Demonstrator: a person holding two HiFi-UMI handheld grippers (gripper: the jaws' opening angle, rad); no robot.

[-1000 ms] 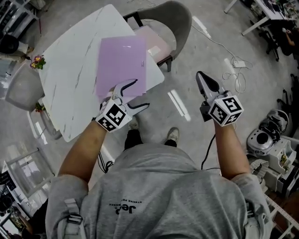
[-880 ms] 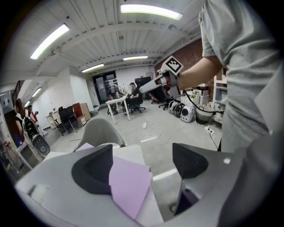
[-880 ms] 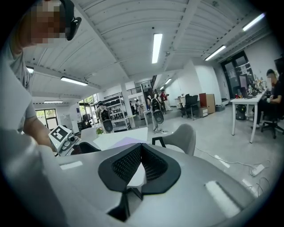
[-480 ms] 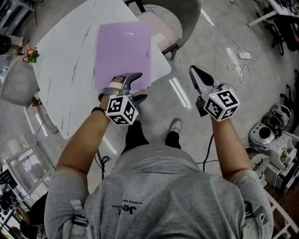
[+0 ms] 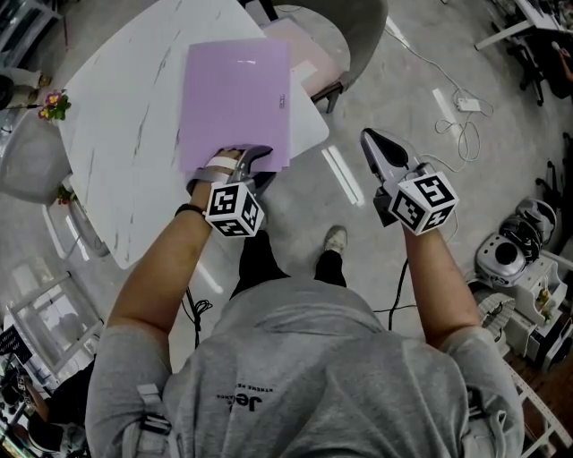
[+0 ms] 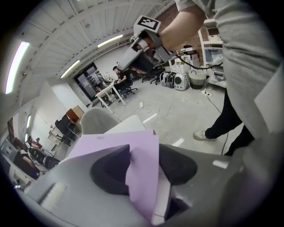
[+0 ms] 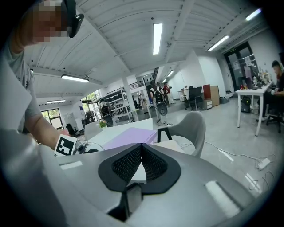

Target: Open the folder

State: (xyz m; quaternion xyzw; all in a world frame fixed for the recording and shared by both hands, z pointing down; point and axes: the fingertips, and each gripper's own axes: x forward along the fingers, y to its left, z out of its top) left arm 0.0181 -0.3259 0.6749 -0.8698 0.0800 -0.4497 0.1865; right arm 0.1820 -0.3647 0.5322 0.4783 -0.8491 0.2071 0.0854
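**Lilac folder at the bench edge, left claw closing over its near edge**

On the white marbled bench [image 5: 116, 134] the lilac folder [image 5: 235, 98] is laid flat and closed, its near edge brought to the bench's front edge; what is inside cannot be told, though a paler layer is seen under the lilac cover in the left gripper view. The left claw [image 5: 257, 161] is set at that near edge with its jaws closing, the cover standing between the pads with a gap still seen. Beyond the bench's far corner a grey chair [image 5: 358, 27] is seen. The right claw [image 5: 368, 138] is held over the floor, well apart from the folder, jaws pressed together on nothing.
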